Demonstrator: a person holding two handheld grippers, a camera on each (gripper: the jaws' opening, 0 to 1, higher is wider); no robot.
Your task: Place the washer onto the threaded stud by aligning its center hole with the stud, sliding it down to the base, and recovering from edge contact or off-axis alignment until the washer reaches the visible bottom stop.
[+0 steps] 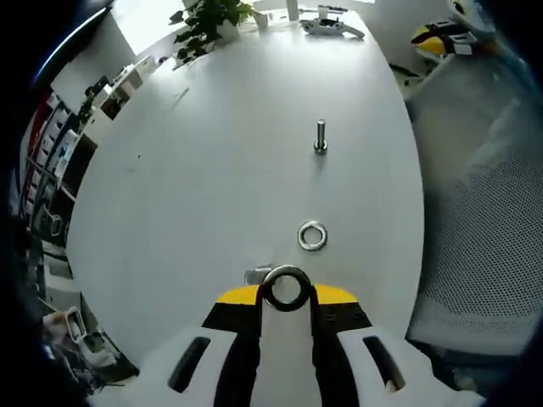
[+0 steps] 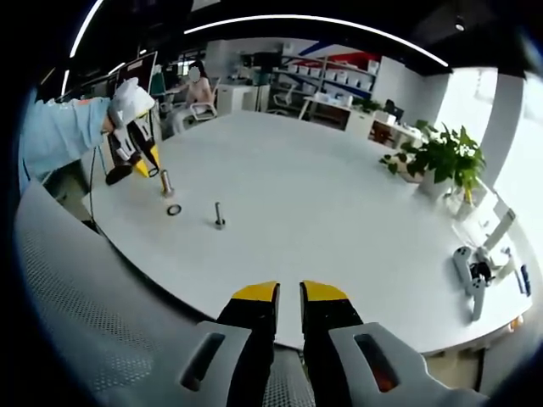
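the left gripper (image 1: 287, 292) pinches a washer (image 1: 286, 287) at its tips; the threaded stud (image 1: 320, 136) stands bare well ahead on the surface (image 1: 212, 170); a second washer (image 1: 312, 236) lies between; threading not yet begun; the right gripper (image 2: 288, 305) hangs nearly pressed together, empty.

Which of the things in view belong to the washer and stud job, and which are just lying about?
Job: threaded stud; held washer in the left gripper; loose washer on the table.
Lying about: potted plant; white device; mesh chair. The right gripper holds nothing.
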